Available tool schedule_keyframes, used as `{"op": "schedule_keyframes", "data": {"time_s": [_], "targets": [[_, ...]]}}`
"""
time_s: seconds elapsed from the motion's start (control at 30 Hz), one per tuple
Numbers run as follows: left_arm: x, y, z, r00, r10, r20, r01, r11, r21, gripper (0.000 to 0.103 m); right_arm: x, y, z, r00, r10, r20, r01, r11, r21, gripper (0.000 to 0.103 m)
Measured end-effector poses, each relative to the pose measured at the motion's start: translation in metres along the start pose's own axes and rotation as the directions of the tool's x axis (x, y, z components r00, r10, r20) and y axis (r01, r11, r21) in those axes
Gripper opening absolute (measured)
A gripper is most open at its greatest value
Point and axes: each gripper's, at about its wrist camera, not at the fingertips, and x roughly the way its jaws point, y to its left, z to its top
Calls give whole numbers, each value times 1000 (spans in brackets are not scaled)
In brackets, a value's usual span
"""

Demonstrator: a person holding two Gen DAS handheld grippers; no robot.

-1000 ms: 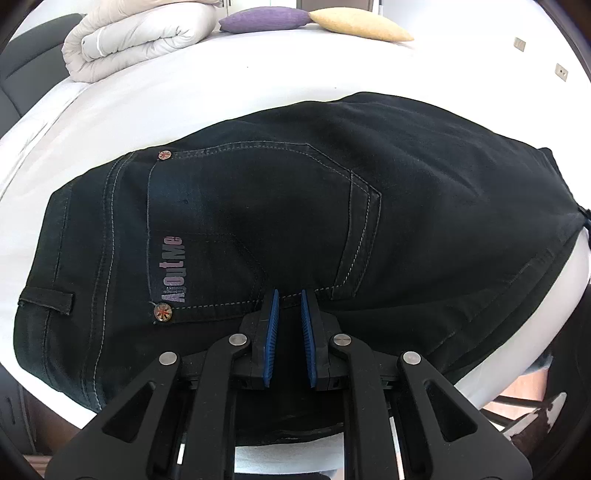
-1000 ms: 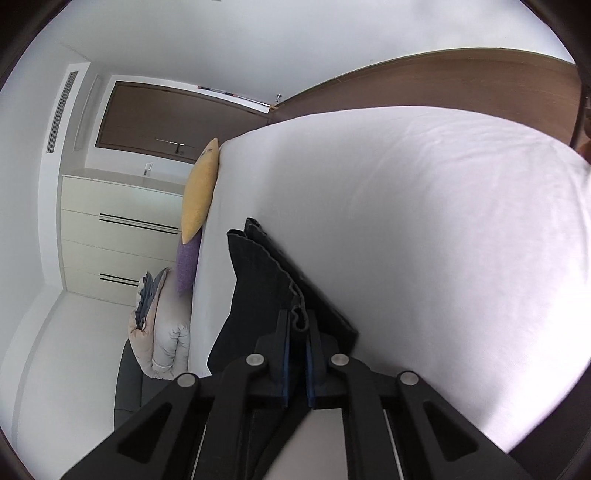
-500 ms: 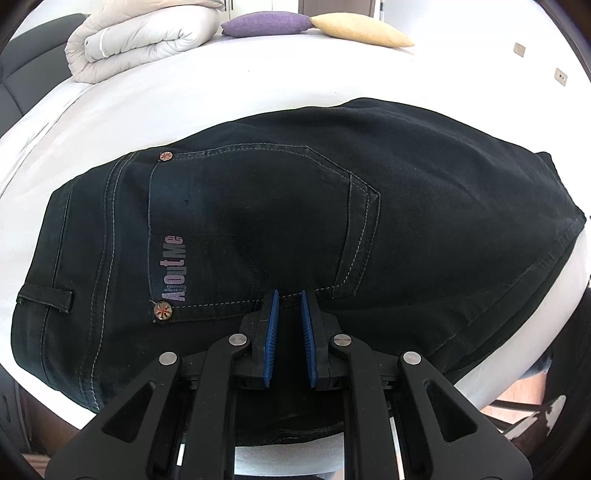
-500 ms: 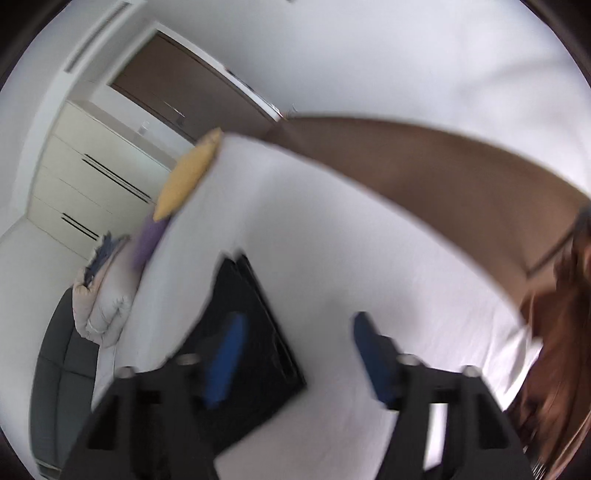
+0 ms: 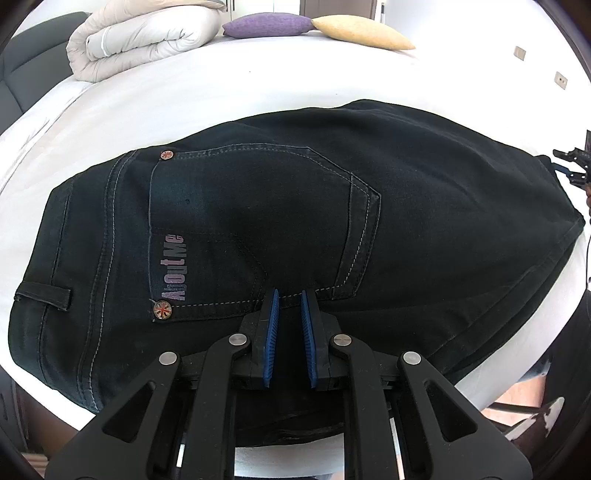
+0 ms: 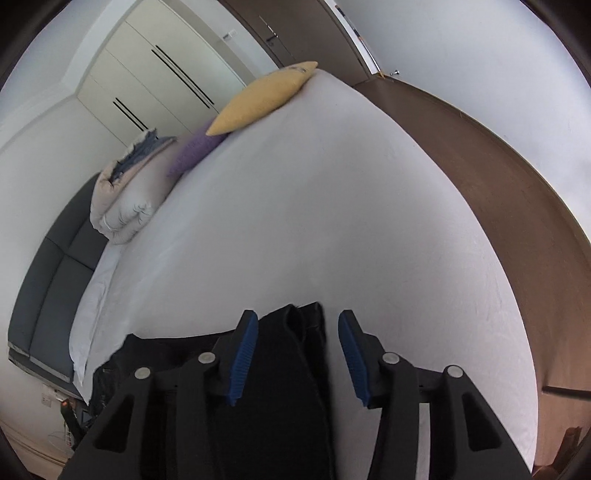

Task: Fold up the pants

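1. The black pants (image 5: 280, 221) lie folded flat on the white bed (image 5: 240, 85), back pocket up.
2. The left gripper (image 5: 287, 295) sits over the pocket's lower edge, its jaws narrowly parted and grasping nothing.
3. The right gripper (image 6: 293, 319) has its jaws spread wide, released, straddling the pants' folded end (image 6: 295, 332).
4. A rolled duvet (image 5: 140, 37), a purple pillow (image 5: 266, 25) and a yellow pillow (image 5: 362, 33) lie at the bed's far edge.

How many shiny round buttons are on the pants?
2. One rivet sits at the far corner of the pocket, the other rivet at the near corner, by the lettering. More may be hidden on the folded-under side.
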Motion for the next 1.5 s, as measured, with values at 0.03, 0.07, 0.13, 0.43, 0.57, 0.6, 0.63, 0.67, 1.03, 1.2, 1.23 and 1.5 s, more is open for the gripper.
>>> {"op": "schedule_keyframes", "data": {"time_s": [0.03,0.07,0.13,0.43,0.57,0.6,0.63,0.67,1.03,1.2,1.23,1.5], "targets": [[0,1,0,1000,1,0,-1,1000,-1,12,6,0,2,1000,4,-17,-4,1000,-3,50],[0,1,1,1000,2,0,-2,1000,-1,12,11,0,2,999,-4,-34,3,1000,-11,50],[1,0,1,1000,4,1,-4,1000,-1,12,14,1,2,999,16,-45,-17,1000,-25,50],[3,-4,2,1000,11,0,-11,1000,2,12,25,9,0,998,-14,-69,7,995,-101,21],[4,-6,0,1000,15,2,-15,1000,3,12,26,16,0,995,-87,-53,78,984,-159,4],[4,-6,0,1000,16,3,-16,1000,3,12,24,18,-1,994,-98,-42,90,982,-165,3],[4,-6,0,1000,16,3,-16,1000,3,12,23,21,-1,993,-112,-29,105,979,-176,3],[4,-5,-1,1000,16,4,-16,1000,2,12,23,25,-3,992,-122,-20,116,975,-192,3],[-1,-1,-10,999,9,36,-8,999,-32,13,20,23,-2,977,-202,63,209,966,-151,1],[-4,1,-15,998,18,64,-14,997,-72,13,29,3,-10,970,-232,67,235,971,-42,0],[-4,2,-16,998,18,66,-13,997,-73,13,29,2,-10,970,-231,69,234,972,-24,0],[-10,9,-22,996,-1,86,8,996,-85,13,-6,-8,-11,935,-342,92,330,936,124,12]]}}
